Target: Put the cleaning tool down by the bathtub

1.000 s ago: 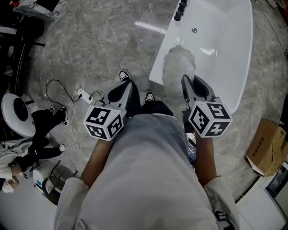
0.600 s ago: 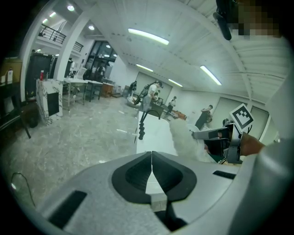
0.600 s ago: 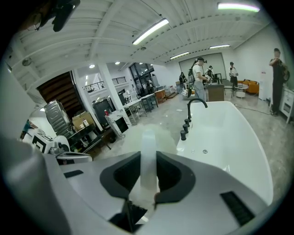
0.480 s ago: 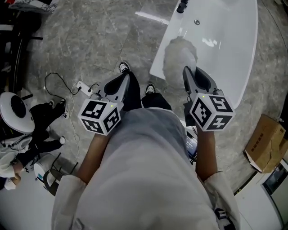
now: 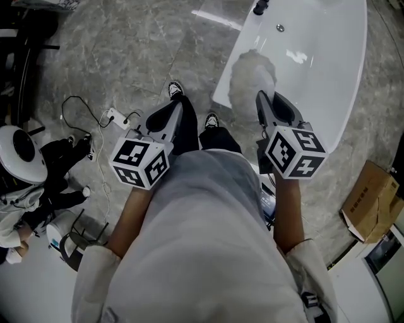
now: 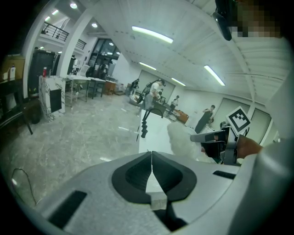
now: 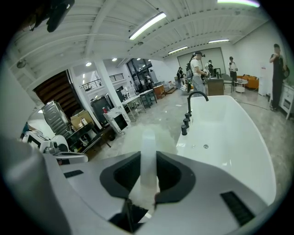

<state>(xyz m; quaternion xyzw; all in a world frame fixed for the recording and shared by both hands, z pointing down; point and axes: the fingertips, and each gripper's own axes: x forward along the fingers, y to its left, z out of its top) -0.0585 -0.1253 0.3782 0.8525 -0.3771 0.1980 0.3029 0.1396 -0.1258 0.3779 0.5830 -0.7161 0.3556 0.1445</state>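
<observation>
The fluffy white cleaning tool (image 5: 251, 77) is hanging over the near rim of the white bathtub (image 5: 328, 69). Its pale translucent handle (image 7: 148, 156) is clamped between the jaws of the right gripper (image 5: 264, 104), while the left gripper (image 5: 178, 112) is riding alongside with its jaws pressed together on nothing. To set the tool down cleanly, the person is probably needing to draw it back off the rim, lower it to the marble floor (image 5: 139, 57) just beside the tub wall, and let go only once the head is resting. The person's own shoes (image 5: 211, 120) are standing close to that spot. A black tap (image 5: 259, 6) is rising at the tub's far edge, a cable and power strip (image 5: 117, 132) are lying to the left, and a cardboard box (image 5: 369, 205) is sitting well to the right.
</observation>
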